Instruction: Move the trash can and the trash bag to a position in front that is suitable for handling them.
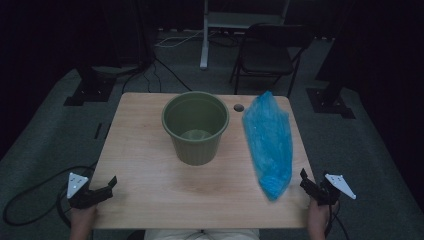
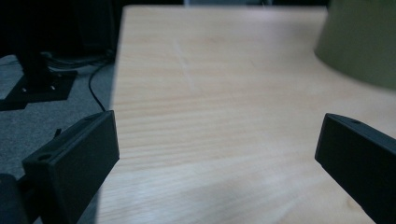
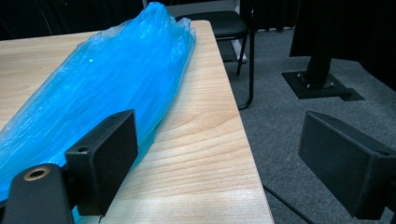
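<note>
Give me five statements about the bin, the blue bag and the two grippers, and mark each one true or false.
1. The green bin stands upright on the table. True.
2. The blue plastic bag is stuffed inside the bin. False: it lies on the table to the bin's right, stretched along the right edge.
3. The right gripper holds the bag. False: its jaws stand open with nothing between them, beside the bag's near end.
4. The left gripper is open at the table's near left corner. True.
5. A folding chair stands on the floor beyond the table. True.
</note>
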The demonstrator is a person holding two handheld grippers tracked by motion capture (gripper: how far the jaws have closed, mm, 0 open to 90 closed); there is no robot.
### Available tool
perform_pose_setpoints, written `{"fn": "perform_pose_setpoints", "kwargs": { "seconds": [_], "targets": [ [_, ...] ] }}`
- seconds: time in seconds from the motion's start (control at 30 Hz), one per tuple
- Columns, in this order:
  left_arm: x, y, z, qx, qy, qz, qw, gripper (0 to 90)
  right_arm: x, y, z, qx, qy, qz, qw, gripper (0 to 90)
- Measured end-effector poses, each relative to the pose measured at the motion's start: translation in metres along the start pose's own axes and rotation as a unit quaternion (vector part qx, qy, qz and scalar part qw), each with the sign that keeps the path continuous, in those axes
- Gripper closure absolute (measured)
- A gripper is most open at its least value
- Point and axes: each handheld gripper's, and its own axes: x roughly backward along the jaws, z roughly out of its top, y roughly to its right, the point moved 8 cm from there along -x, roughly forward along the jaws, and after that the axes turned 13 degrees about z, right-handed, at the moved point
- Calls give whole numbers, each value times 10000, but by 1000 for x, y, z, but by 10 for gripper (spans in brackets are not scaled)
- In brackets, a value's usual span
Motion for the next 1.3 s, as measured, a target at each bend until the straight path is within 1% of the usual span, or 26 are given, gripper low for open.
{"fn": "perform_pose_setpoints", "kwargs": {
  "seconds": [0.07, 0.13, 0.27, 0.3, 0.33, 0.4, 0.47, 0.5, 0.53, 0.63, 0.8, 0.93, 0.97, 1.0, 1.1, 1.23, 1.3],
  "targets": [
    [-1, 4, 0, -176, -26, 16, 9998, 3, -1, 0, 0, 14, -58, 46, 10000, 115],
    [-1, 4, 0, -165, -35, 20, 9999, 3, -2, 0, -1, 3, -80, 79, 9999, 115],
    [-3, 2, 0, -70, -103, 24, 9999, 3, -4, 0, 0, -50, -128, 138, 9998, 115],
    [-5, 3, -1, -105, -207, 2, 9997, 3, -5, 0, 0, -35, -134, 128, 9998, 115],
    [-6, 3, -1, -155, -236, -10, 9996, 3, -8, -1, 0, 18, -181, 110, 9998, 115],
    [-8, 3, -1, -160, -288, 0, 9995, 3, -12, -3, 1, 51, -268, 140, 9995, 115],
    [-9, 2, -1, -134, -297, 13, 9995, 3, -16, -6, 4, 158, -358, 151, 9991, 115],
    [-11, -1, -1, -40, -348, -19, 9994, 3, -17, -8, 7, 196, -340, 192, 9990, 115],
    [-12, -2, 0, 9, -374, -39, 9993, 3, -18, -9, 10, 214, -332, 216, 9990, 115],
    [-14, -4, 0, 46, -388, -19, 9992, 3, -22, -15, 23, 162, -244, 334, 9990, 115],
    [-21, -1, 1, 52, -535, -76, 9985, 3, -32, -29, 41, 107, -93, 501, 9986, 115],
    [-29, 7, 4, -126, -626, -108, 9979, 2, -46, -44, 50, 216, -85, 630, 9977, 115],
    [-31, 8, 6, -130, -613, -118, 9980, 3, -50, -48, 51, 247, -127, 655, 9975, 115],
    [-32, 11, 8, -98, -603, -179, 9980, 3, -53, -51, 52, 271, -147, 689, 9971, 115],
    [-37, 16, 14, -76, -513, -200, 9985, 3, -63, -62, 55, 355, -200, 778, 9961, 115],
    [-49, 25, 22, -167, -483, -235, 9984, 3, -73, -74, 58, 276, -215, 910, 9952, 115],
    [-54, 28, 26, -189, -470, -269, 9984, 3, -79, -81, 60, 309, -225, 970, 9945, 115]
  ]
}}
